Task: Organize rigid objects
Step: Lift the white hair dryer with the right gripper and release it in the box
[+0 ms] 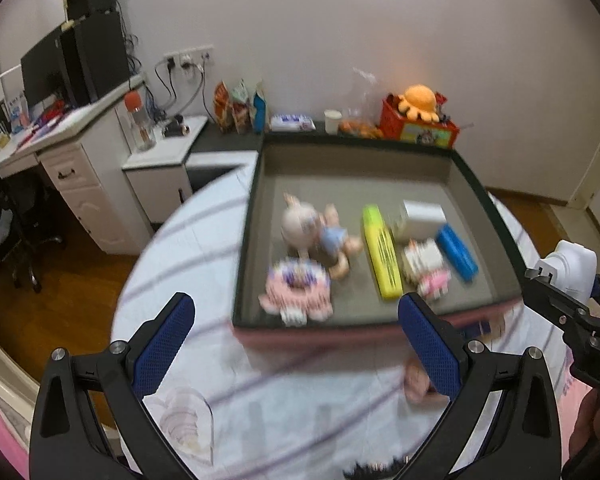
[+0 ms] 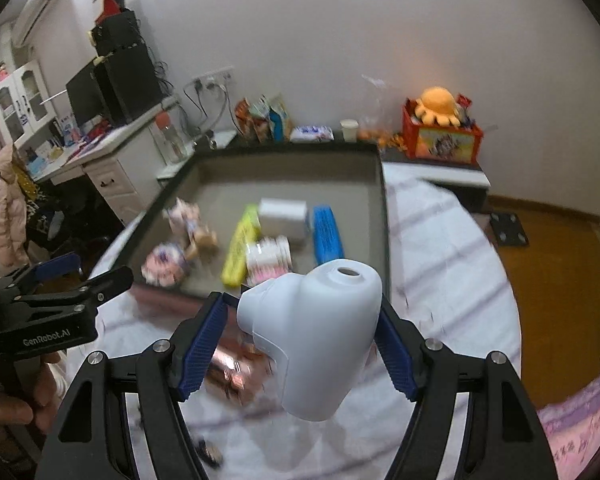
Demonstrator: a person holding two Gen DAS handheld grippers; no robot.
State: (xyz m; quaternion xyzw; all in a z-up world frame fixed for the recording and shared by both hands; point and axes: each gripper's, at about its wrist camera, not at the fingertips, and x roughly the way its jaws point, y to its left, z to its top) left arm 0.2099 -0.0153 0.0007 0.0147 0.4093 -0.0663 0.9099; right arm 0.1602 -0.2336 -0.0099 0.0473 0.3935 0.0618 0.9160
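A white plastic handheld device with a round hole on top sits between the blue pads of my right gripper, which is shut on it above the table's near side. From the left wrist view the device shows at the right edge. My left gripper is open with nothing in it, just before the tray's near rim. The dark-rimmed grey tray holds a pig figure, a pink block flower, a yellow marker, a white box, a blue bar and a pink-white block figure.
The tray rests on a round table with a striped cloth. A shiny copper-pink thing lies on the cloth under the right gripper. Behind the tray are a red basket with an orange plush, a paper cup and snack bags. A white desk stands left.
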